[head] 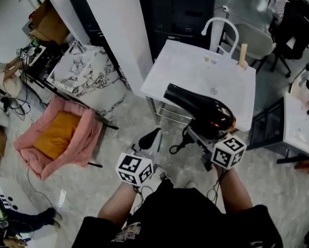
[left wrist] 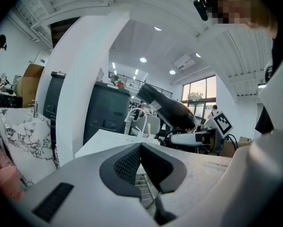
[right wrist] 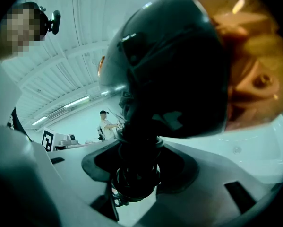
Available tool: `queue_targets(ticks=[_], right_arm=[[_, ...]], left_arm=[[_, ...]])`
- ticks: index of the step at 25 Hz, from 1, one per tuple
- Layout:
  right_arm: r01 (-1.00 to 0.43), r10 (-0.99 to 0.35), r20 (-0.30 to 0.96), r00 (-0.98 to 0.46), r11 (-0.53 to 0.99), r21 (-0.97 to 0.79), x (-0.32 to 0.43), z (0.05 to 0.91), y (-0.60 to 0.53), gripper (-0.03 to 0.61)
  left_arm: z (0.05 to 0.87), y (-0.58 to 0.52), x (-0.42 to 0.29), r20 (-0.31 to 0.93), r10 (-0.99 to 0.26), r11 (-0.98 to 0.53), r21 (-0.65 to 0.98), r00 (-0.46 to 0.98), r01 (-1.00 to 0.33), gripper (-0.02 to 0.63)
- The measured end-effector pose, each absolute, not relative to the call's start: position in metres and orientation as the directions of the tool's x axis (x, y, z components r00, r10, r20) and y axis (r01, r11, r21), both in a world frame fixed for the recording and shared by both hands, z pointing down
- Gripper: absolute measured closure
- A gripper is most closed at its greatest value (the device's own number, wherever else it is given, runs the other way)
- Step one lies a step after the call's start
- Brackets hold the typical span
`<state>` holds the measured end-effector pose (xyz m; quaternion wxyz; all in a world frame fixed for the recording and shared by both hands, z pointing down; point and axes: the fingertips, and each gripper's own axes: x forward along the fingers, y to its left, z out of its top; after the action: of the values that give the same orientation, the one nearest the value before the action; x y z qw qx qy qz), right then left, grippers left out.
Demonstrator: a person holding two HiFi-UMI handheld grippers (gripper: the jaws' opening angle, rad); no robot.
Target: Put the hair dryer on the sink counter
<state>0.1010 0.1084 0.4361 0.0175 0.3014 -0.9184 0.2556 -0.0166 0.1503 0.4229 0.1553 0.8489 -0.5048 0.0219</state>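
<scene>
In the head view a black hair dryer (head: 200, 110) with an amber rear hangs over the near edge of the white sink counter (head: 195, 68), its nozzle pointing up and left. My right gripper (head: 201, 137) is shut on its handle. The right gripper view shows the dark handle (right wrist: 137, 167) clamped between the jaws and the dryer body (right wrist: 169, 70) filling the picture. The dryer's cord (head: 178, 143) dangles below. My left gripper (head: 150, 138) is lower left of the dryer, shut and holding nothing; its pads (left wrist: 132, 164) meet. From there I see the dryer (left wrist: 167, 109) to the right.
A curved white faucet (head: 221, 27) and a wooden stick (head: 243, 56) stand at the counter's far edge. A white pillar (head: 118, 30) and a marble slab (head: 87, 68) are to the left, with a pink cushioned seat (head: 61, 136) on the floor. Another table (head: 301, 123) stands at right.
</scene>
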Motion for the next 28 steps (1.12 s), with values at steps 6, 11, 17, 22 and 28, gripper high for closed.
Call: queue_targets(ticks=[6,11,17,22,28], right_arm=[[-0.578,-0.568,0.177,-0.804,0.674,-0.459,0.071,0.437,0.088,0.356],[-0.594,-0.585,0.179,-0.791,0.664,-0.455,0.050,0.434,0.082,0.356],[-0.601,-0.586,0.189,-0.788,0.662,-0.447,0.038,0.432,0.077,0.356],[-0.604,-0.590,0.188,-0.786,0.664,-0.442,0.036,0.429,0.064,0.357],[-0.610,-0.592,0.198,-0.781,0.658,-0.441,0.047,0.432,0.032,0.356]], left_arm=[[0.423,0.133,-0.046,0.193,-0.835,-0.472,0.230,0.515,-0.851,0.611],[0.419,0.127,-0.066,0.184,-0.823,-0.498,0.220,0.537,-0.839,0.611],[0.415,0.124,-0.079,0.164,-0.824,-0.503,0.231,0.543,-0.833,0.611],[0.420,0.110,-0.075,0.165,-0.818,-0.507,0.246,0.551,-0.826,0.611],[0.421,0.082,-0.061,0.169,-0.809,-0.518,0.248,0.563,-0.819,0.611]])
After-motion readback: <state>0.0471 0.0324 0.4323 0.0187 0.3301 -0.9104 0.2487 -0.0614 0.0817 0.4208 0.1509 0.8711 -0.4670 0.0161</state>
